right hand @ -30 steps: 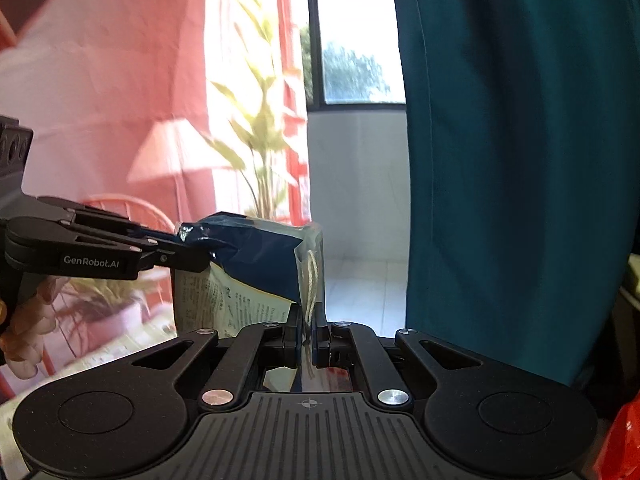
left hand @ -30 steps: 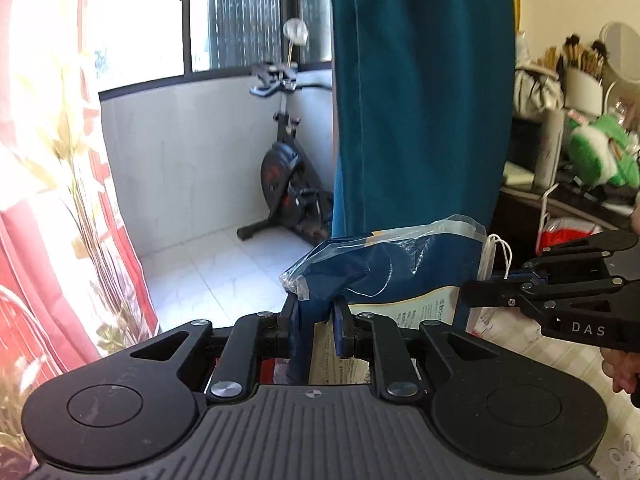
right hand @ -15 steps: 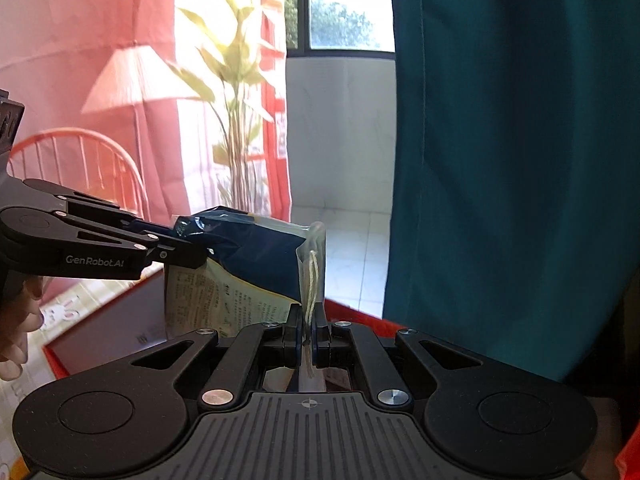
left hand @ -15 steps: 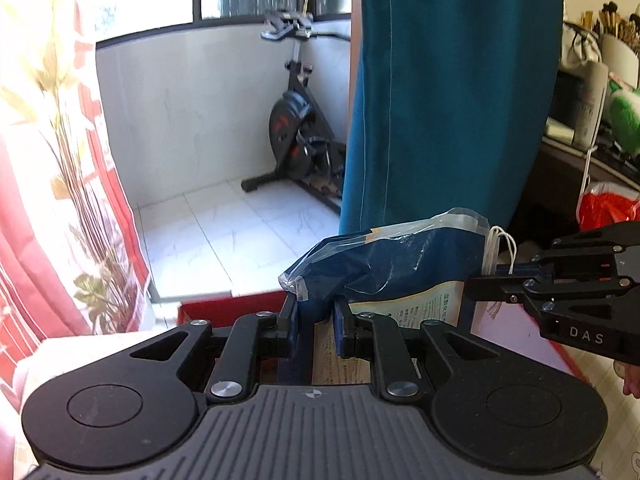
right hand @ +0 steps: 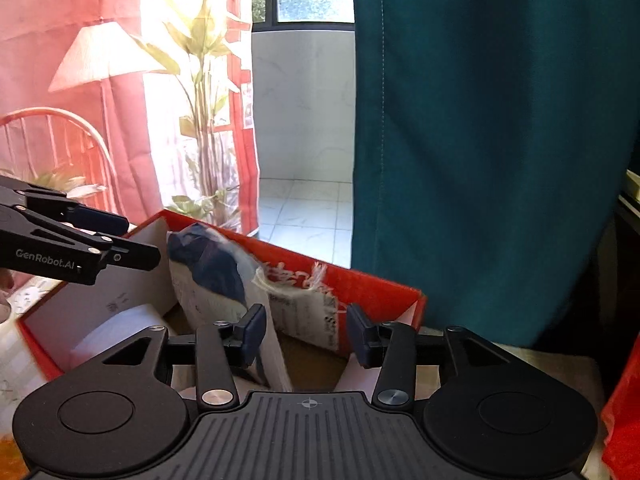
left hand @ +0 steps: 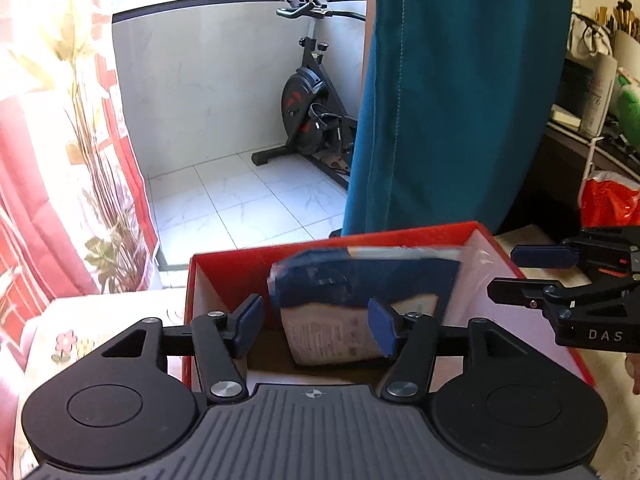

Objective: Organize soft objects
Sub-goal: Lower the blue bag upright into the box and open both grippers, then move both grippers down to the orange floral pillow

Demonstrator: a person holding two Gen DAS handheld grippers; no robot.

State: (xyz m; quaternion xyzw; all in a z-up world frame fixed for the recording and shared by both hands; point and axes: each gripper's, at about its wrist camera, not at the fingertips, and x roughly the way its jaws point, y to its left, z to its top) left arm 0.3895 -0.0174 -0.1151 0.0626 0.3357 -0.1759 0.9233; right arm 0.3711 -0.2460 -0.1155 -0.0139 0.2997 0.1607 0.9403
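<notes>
Sunlit tiles and a teal curtain (left hand: 460, 100) behind; red box (left hand: 240, 260) on the table below.
Packet (left hand: 360, 292) sits in the box, long axis running side to side, just ahead of both grippers. Left gripper (left hand: 316, 326) and right gripper (right hand: 306, 334) have just been opening; jaws spread, packet loose between them, neither pinching. Left seems slightly nearer.

I see the packet (left hand: 360, 288) inside the box (left hand: 228, 264), leaning toward its far wall. My left gripper (left hand: 316, 326) sits at the near rim, my right gripper (left hand: 520, 272) over the right wall. Behind the box hangs a curtain (left hand: 460, 100), an exercise bike (left hand: 312, 104) left of it
</notes>
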